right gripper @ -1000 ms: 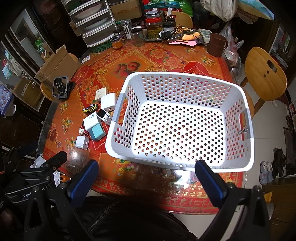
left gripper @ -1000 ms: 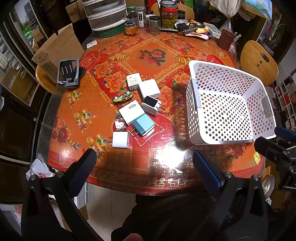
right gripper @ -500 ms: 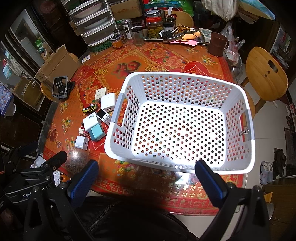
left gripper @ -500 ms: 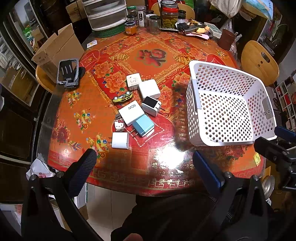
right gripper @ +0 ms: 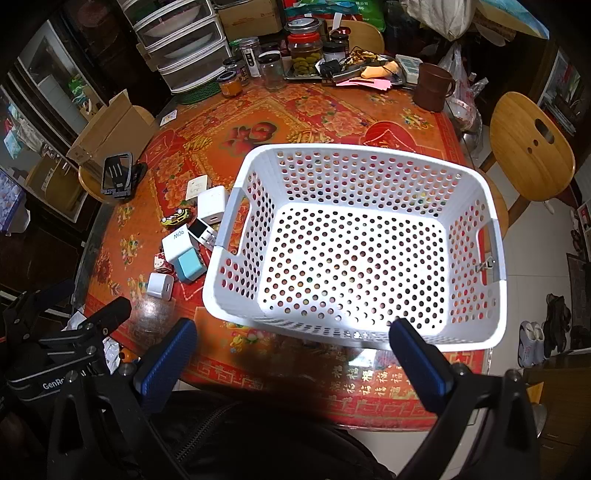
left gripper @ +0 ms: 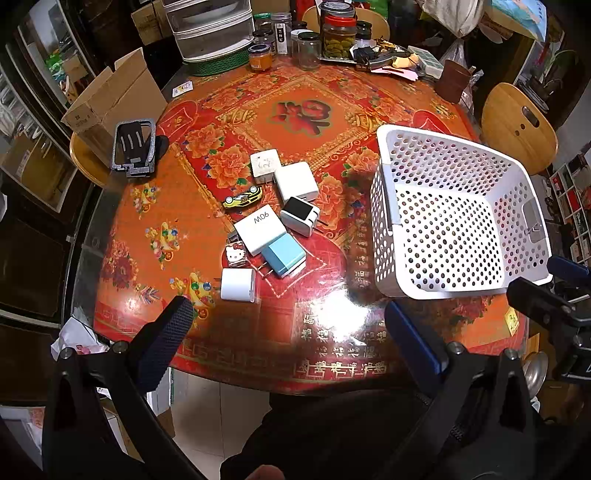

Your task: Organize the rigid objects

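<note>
Several chargers lie in a cluster on the round red table: a light blue one [left gripper: 283, 255], a white one marked 90W [left gripper: 259, 229], a small white cube [left gripper: 238, 285], a black-faced one [left gripper: 300, 215], a yellow toy car [left gripper: 242, 196] and a Hello Kitty piece [left gripper: 235, 254]. An empty white perforated basket [right gripper: 354, 317] stands to their right. My left gripper [left gripper: 284, 332] is open and empty, above the table's near edge, short of the cluster. My right gripper [right gripper: 291, 350] is open and empty, at the basket's near rim.
Jars [left gripper: 338, 37], a plastic drawer unit [left gripper: 210, 29] and a brown mug [left gripper: 456, 79] line the far side of the table. A black phone stand [left gripper: 133, 146] sits at the left edge. Wooden chairs [left gripper: 517, 125] stand right and left, the left with a cardboard box [left gripper: 110, 99].
</note>
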A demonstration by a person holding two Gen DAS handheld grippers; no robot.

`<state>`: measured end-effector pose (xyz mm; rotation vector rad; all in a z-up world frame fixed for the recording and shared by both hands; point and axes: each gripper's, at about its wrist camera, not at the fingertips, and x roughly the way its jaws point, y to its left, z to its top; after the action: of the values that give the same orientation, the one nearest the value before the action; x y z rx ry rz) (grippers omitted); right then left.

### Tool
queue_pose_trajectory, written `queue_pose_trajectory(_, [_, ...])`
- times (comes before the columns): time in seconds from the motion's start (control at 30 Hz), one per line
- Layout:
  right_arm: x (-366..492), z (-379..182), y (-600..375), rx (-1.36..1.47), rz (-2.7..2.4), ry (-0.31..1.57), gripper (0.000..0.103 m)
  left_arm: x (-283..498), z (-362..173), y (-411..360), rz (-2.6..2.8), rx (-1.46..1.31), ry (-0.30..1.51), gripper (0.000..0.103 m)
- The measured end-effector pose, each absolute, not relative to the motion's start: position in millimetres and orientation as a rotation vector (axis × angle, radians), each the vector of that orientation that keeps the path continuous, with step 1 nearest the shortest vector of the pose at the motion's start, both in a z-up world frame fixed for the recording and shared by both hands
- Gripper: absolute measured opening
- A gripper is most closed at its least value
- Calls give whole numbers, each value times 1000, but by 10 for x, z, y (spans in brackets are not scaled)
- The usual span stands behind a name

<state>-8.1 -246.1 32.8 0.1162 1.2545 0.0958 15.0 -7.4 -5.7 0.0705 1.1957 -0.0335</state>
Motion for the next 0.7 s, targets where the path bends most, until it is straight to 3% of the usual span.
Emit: queue_pose_trajectory(0.7, [-24,378,-2739,141,71,1237,103,397,12,143,4,-27,1133,102])
